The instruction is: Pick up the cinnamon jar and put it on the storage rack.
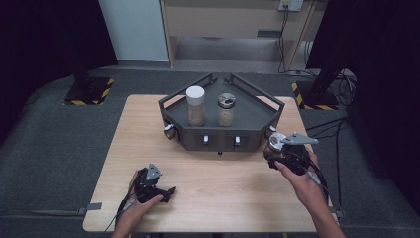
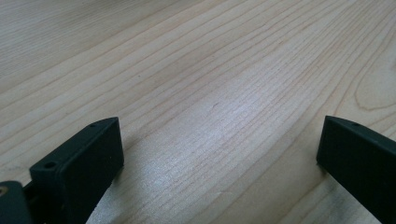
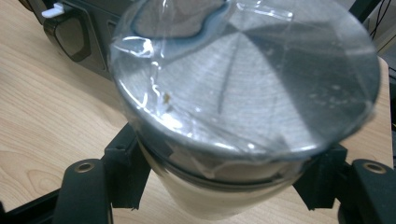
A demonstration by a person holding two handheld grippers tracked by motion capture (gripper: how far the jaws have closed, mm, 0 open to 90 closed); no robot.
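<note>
The right gripper (image 1: 275,148) is clamped on a small glass spice jar with a brushed-metal lid (image 1: 276,141), holding it just off the right front corner of the dark grey angular metal rack (image 1: 267,121) and near the right edge of the light wooden table (image 1: 143,129). In the right gripper view the two black jaws press against opposite sides of the jar's pale body just below the lid (image 3: 252,84), which has a clear film over it. On the rack's flat top stand a glass jar with a white cap (image 1: 195,105) and, beside it to the right, a glass jar with a silver shaker lid (image 1: 226,109), the two slightly apart. The left gripper (image 1: 166,191) rests low near the table's front left corner, in the person's left hand (image 1: 141,201). In the left gripper view its jaws stand wide apart over bare wood (image 2: 210,93), with nothing between them.
</note>
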